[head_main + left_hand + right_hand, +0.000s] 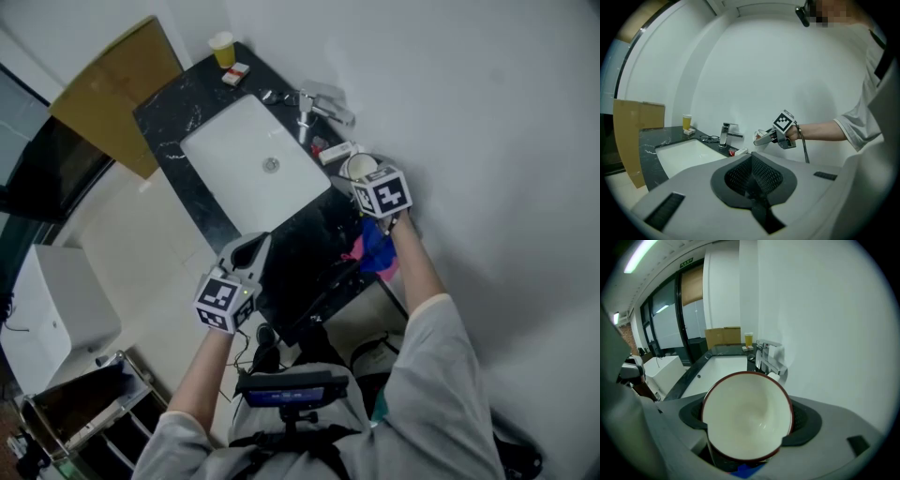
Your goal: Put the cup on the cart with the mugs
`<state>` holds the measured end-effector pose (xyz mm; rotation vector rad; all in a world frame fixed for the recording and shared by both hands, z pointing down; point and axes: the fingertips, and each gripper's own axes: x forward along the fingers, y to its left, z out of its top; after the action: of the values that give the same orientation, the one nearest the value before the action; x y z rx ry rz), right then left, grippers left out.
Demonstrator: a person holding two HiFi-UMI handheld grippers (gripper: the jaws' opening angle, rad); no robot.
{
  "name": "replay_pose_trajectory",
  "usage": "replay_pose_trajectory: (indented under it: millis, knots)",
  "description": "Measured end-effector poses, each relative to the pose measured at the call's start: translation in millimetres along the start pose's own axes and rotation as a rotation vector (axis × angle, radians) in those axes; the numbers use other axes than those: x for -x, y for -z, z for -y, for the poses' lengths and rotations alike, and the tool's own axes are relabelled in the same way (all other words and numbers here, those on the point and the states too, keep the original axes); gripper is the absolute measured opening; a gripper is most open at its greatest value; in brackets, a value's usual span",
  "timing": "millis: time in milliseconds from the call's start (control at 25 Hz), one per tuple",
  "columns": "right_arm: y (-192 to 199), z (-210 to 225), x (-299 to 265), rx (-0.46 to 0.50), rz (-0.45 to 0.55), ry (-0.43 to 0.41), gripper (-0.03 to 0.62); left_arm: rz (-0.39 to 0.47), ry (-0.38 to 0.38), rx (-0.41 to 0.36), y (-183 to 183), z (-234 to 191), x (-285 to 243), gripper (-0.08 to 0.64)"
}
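Well, our right gripper (362, 172) was clamped on the cup (746, 418). The cup had a white inside and a dark red rim, and it filled the wide gap between the jaws. We held it in the air over the near right corner of the counter (187, 112), close beside the wall (469, 141). Our left gripper (251, 248) was squeezed closed with nothing in it. It hung just past the counter's front edge.

We thought a few things could go wrong. The cup was smooth and round, so it could slip out and break if we shook it or let the squeeze go soft. The faucet (305, 108) stood near, at the back edge behind the sink (234, 159), and the wall was right there too. A fast swing could knock the cup on either one.

The cart (89, 417) stood on the floor, well apart from the cup, low down on our left. We could not see mugs on it from here. The floor past the front edge looked open. But our own left arm was between the cup and the cart, so we could bump it on the way.
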<state>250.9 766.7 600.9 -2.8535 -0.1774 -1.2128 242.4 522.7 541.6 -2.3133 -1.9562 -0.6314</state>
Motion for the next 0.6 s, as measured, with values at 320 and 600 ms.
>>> replay_pose_trajectory:
  millis: [320,600]
  knots:
    - [-14,-60,83,-0.023,0.153,0.000,0.434,0.019,0.010,-0.047,-14,4,43,0.000]
    - [0,-109,141,-0.078,0.262,0.031,0.434,0.038,0.023,-0.079,-14,9,88,0.000]
